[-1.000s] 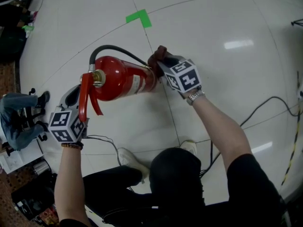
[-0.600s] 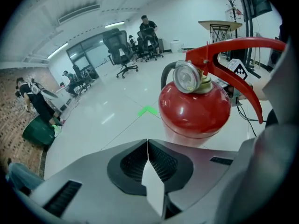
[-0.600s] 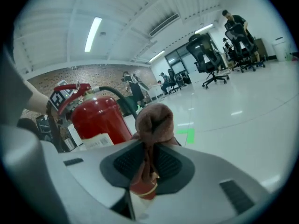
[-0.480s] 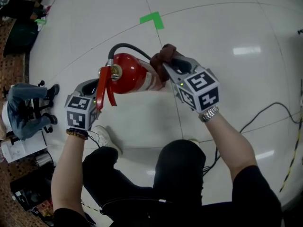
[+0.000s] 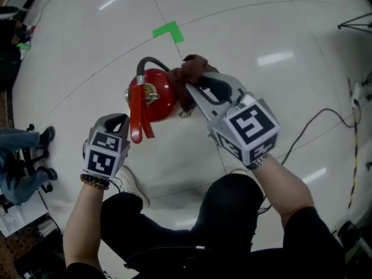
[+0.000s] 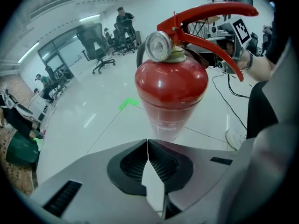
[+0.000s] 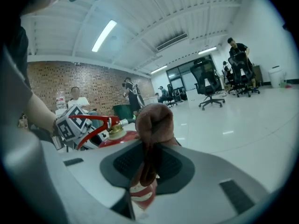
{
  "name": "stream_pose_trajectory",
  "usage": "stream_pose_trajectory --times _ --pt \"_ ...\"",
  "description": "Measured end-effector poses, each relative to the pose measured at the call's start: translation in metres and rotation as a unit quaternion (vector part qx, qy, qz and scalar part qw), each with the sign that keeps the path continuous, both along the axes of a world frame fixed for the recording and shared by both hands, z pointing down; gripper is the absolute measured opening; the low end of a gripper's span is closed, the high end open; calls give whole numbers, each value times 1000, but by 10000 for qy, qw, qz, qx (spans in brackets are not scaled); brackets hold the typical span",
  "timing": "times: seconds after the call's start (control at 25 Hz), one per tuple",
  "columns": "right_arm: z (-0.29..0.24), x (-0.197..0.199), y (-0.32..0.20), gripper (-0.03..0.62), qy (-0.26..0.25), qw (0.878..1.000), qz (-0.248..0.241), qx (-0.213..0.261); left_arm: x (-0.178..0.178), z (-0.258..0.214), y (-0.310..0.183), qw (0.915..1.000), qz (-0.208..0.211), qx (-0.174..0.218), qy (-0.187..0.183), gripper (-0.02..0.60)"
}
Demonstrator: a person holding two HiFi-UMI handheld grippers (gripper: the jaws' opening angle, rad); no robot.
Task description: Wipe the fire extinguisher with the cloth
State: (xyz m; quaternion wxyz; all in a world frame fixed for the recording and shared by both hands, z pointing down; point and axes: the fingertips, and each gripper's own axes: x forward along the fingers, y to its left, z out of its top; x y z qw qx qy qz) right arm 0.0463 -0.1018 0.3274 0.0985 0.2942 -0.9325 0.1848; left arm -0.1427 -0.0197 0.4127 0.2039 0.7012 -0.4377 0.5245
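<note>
Head view is filled mostly by the pale floor (image 5: 290, 34), on which the red fire extinguisher (image 5: 156, 97) is seen from above at upper centre of the frame. It is roughly upright, with its valve head and red lever (image 5: 135, 118) turned toward the camera. The right tool (image 5: 193, 89) is held at centre right of the frame. Its jaws are kept a little apart, clamped on a bunched brown cloth (image 5: 190, 70), which is laid against the right side of the extinguisher's shoulder. In the right gripper view the cloth (image 7: 153, 120) is seen pinched between the pads, with the extinguisher just behind it. The left tool (image 5: 114, 122) is placed at the lower left of the extinguisher, just beside the lever's tip. In the left gripper view its jaws are seen fully together with nothing between them, and the fire extinguisher (image 6: 171, 87) stands just ahead. Whether the extinguisher is touched by that tool cannot be told. A green tape mark (image 5: 168, 32) is stuck to the floor above it.

The wiping step is judged to be under way near the top of the extinguisher. Next, the cloth would need to be drawn over the shoulder and round the valve with contact kept, while the extinguisher is steadied so that it is not tipped
</note>
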Motion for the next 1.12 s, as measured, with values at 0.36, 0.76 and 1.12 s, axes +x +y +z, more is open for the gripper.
stream_pose_trajectory --times 0.36,0.76,1.12 --pt "25 -6 4 84 740 9929 917 -147 -18 12 -38 9942 992 200 365 3" --pt "40 -5 10 83 1430 9660 2135 -299 -26 23 -69 9715 2094 296 1074 5" --pt "55 3 26 81 991 9552 2671 -799 -22 1 -50 9542 2687 230 1293 4"
